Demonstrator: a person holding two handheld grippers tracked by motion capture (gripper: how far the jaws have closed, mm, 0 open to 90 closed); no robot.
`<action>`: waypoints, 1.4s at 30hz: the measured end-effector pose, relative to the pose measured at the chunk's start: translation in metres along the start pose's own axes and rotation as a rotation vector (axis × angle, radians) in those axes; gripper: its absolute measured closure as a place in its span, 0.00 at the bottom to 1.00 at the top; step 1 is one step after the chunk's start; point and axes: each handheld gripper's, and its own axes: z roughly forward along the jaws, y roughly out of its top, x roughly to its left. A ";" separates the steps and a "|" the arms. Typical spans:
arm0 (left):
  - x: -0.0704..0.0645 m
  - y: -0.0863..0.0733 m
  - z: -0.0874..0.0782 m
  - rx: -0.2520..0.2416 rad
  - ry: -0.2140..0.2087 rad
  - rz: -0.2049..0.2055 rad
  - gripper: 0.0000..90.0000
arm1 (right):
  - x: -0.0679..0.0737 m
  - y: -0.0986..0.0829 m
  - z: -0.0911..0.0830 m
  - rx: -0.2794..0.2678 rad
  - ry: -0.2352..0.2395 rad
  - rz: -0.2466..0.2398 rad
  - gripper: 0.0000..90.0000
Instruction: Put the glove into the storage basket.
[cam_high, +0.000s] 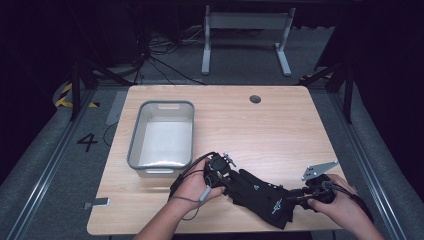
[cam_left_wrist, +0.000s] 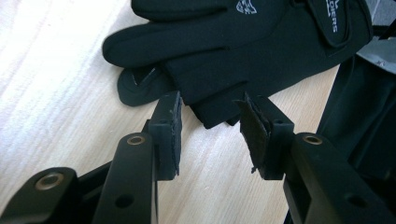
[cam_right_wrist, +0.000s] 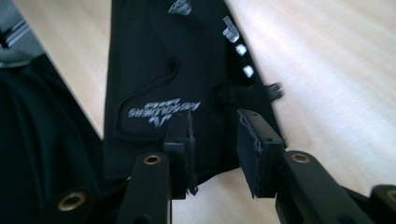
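Observation:
A black glove (cam_high: 260, 192) with white printing lies flat near the table's front edge, its fingers toward my left gripper (cam_high: 231, 180) and its cuff toward my right gripper (cam_high: 293, 197). In the left gripper view the jaws (cam_left_wrist: 210, 105) stand open, and the tips of the glove's fingers (cam_left_wrist: 224, 70) reach just into the gap between the pads. In the right gripper view the gripper (cam_right_wrist: 215, 119) is open too, with the cuff edge of the glove (cam_right_wrist: 154, 70) lying between its pads. More black fabric (cam_left_wrist: 364, 116) lies beside the glove; I cannot tell what it is.
A grey plastic bin (cam_high: 134, 145) with a white bottom stands on the wooden table (cam_high: 280, 130), just behind my left hand. A round hole (cam_high: 255, 99) is set in the table's far side. A small metal piece (cam_high: 97, 203) lies at the front left corner.

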 end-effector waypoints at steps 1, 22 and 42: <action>0.000 0.000 0.001 0.006 -0.001 0.000 0.66 | 0.001 0.000 0.001 0.012 0.005 -0.009 0.74; 0.001 -0.002 0.008 0.033 -0.007 0.000 0.64 | 0.003 0.004 0.025 0.092 -0.049 -0.026 0.96; -0.002 -0.003 0.029 0.143 -0.001 0.058 0.65 | -0.001 0.004 0.024 0.079 -0.037 -0.012 0.96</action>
